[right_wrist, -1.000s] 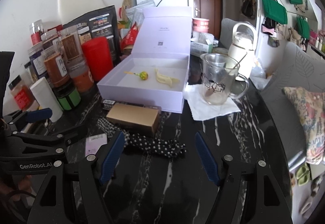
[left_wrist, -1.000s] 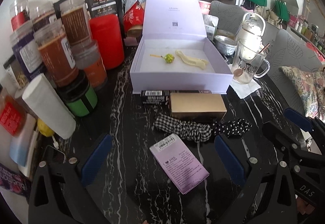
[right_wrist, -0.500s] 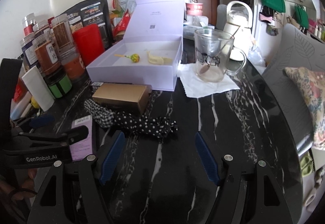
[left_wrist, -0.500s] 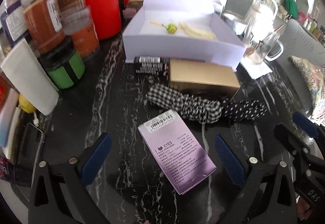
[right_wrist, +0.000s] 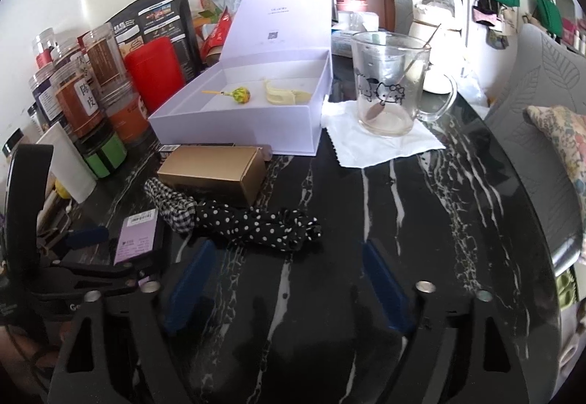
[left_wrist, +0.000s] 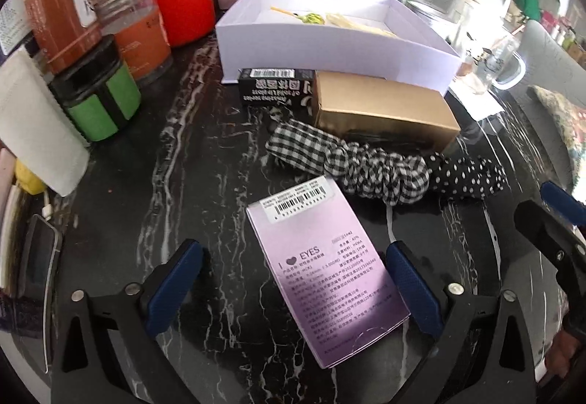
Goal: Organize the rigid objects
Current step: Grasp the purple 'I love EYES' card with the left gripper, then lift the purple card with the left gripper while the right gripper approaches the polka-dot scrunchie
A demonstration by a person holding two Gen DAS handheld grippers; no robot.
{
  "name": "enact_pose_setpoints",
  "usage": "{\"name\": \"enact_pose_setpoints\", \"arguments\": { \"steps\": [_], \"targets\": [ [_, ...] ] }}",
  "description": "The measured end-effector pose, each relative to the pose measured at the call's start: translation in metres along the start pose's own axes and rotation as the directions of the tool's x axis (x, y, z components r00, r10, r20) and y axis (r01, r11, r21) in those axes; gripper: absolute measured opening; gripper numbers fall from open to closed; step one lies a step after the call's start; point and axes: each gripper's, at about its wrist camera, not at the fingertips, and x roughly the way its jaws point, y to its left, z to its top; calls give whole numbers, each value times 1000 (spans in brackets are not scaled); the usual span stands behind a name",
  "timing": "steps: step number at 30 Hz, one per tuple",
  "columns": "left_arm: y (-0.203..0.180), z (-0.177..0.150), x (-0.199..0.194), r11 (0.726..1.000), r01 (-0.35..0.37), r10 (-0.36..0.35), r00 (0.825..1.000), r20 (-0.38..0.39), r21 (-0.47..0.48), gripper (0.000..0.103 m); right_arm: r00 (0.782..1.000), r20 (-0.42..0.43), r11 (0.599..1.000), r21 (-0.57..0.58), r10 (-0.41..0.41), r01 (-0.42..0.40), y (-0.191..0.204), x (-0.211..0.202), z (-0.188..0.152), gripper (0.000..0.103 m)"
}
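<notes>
The left gripper [left_wrist: 293, 276] hangs over the black marble table [left_wrist: 154, 184] with its blue fingers [left_wrist: 172, 287] spread wide, having just closed slightly; the flat purple box [left_wrist: 322, 268] lies on the table between them, its near half inside the gap. The right-hand finger sits just beside the box's right edge, while the left-hand finger stands well apart from its left edge — neither pad presses on it. Beyond the purple box lie a checked scrunchie [left_wrist: 344, 159] and a polka-dot scrunchie [left_wrist: 465, 177], then a gold box [left_wrist: 381, 107] and a black box [left_wrist: 274, 87] against the front wall of the open lavender gift box [left_wrist: 329, 45]. The right gripper [right_wrist: 289, 279] has just been opening; its fingers are spread with only bare table between them. The polka-dot scrunchie [right_wrist: 256, 224] lies just past their tips, nearer the left-hand finger — not touching. A glass mug [right_wrist: 392, 89] stands on a white napkin [right_wrist: 377, 140] further back.
</notes>
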Motion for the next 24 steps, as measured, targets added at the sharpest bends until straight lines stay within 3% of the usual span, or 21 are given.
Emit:
{"name": "enact_pose_setpoints", "arguments": {
  "steps": [2, 4, 6, 13, 24],
  "targets": [
    [2, -1, -2, 1000, -11, 11, 1000, 25, 14, 86, 1000, -5, 1000, -2, 1, -1, 2, 5, 2, 103],
    [6, -1, -5, 1000, -7, 6, 999, 44, 23, 71, 1000, -11, 1000, -12, -9, 8, 6, 10, 4, 103],
    [11, 0, -7, 1000, -7, 6, 998, 60, 17, 50, 999, -27, 1000, -20, -23, 22, 9, 17, 5, 103],
    [20, 1, -7, 1000, -2, 0, 997, 83, 22, 50, 997, -77, 998, 54, -10, 14, 9, 42, 11, 103],
    [39, 7, -3, 1000, -17, 17, 994, 108, -7, 50, 996, -92, 998, 57, -21, 26, 22, 61, 19, 103]
  ]
}}
